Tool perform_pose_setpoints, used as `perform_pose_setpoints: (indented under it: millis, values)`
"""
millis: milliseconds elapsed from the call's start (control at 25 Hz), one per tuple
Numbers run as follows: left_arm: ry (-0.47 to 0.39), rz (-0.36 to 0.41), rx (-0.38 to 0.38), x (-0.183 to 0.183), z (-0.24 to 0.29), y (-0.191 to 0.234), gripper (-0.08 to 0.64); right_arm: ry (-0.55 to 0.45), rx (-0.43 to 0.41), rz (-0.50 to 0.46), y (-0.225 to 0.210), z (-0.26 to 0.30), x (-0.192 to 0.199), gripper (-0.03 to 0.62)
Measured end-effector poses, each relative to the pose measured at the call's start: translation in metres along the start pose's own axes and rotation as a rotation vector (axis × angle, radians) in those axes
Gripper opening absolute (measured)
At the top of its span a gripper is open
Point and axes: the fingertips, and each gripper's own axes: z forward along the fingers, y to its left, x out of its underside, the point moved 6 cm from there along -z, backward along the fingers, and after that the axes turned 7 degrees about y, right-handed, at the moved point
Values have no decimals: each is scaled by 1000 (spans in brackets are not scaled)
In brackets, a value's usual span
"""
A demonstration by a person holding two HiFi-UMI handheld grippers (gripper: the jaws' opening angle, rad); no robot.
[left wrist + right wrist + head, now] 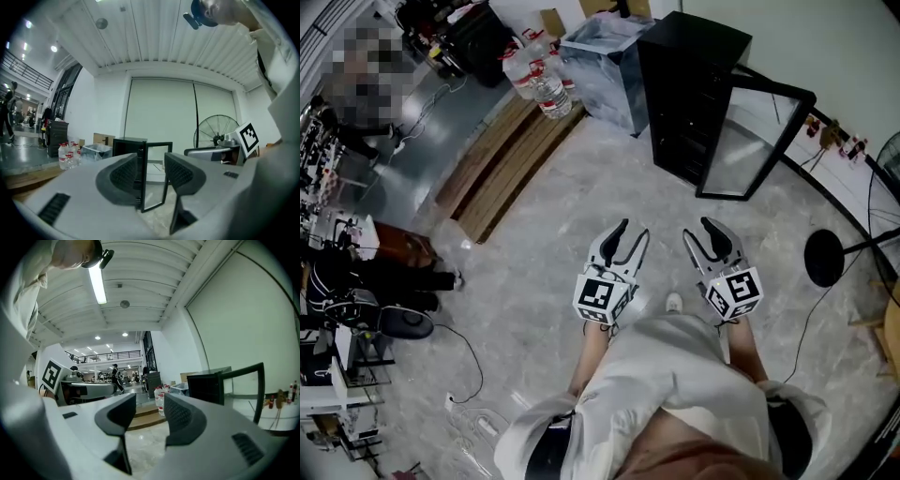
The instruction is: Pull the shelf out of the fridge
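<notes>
Water bottles stand beside a clear bin, perhaps plastic, near wooden boards.

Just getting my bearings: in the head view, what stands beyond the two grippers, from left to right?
The water bottles → clear plastic bin → black fridge → its open glass door → round fan base.

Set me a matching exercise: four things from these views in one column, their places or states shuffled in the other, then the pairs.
1 fridge
2 water bottles
3 fan
4 left gripper

a on a round black base
b jaws apart, empty
c door swung open
d beside the clear bin

Pairs: 1-c, 2-d, 3-a, 4-b
</notes>
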Motion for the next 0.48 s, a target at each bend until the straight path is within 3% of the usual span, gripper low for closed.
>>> perform_pose_setpoints:
  millis: [480]
  values:
    - [20,-15,-63,-8,46,-12,189,22,-79,19,-54,21,-4,184]
